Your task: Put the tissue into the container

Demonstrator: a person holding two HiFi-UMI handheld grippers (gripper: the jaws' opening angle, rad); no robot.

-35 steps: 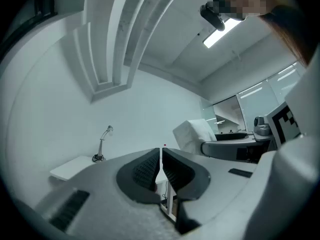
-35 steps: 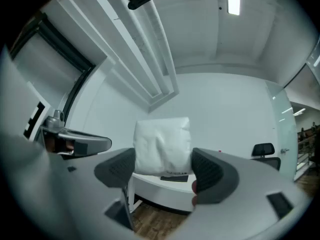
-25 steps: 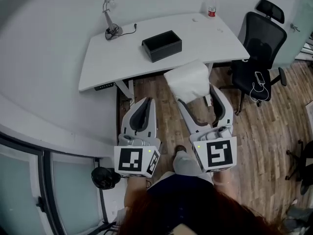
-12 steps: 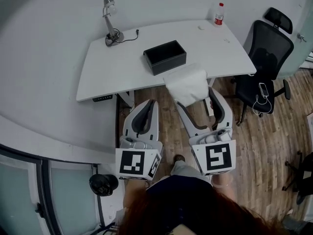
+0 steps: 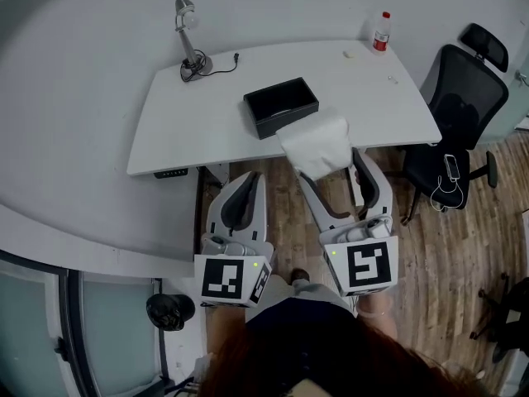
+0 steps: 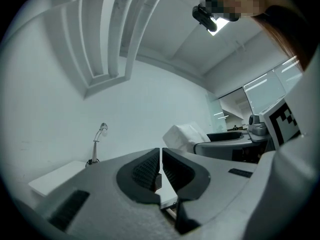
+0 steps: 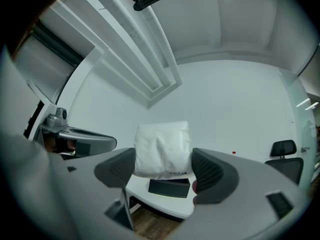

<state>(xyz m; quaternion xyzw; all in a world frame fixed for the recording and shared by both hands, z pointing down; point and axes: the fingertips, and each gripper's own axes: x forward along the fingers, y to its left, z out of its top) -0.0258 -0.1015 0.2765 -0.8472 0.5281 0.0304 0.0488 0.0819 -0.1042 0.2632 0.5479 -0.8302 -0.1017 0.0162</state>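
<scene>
I have the soft white tissue pack (image 5: pixel 316 141) clamped between the jaws of the right gripper (image 5: pixel 328 163). It is in the air over the near edge of the white worktop (image 5: pixel 198 114), just short of the black open rectangular container (image 5: pixel 281 106). I would carry the pack forward and slightly left until it sits squarely over the opening, lower it inside, then release. The right gripper points ahead at the container. The left gripper (image 6: pixel 161 159) hangs alongside, jaws pressed together on nothing.
</scene>
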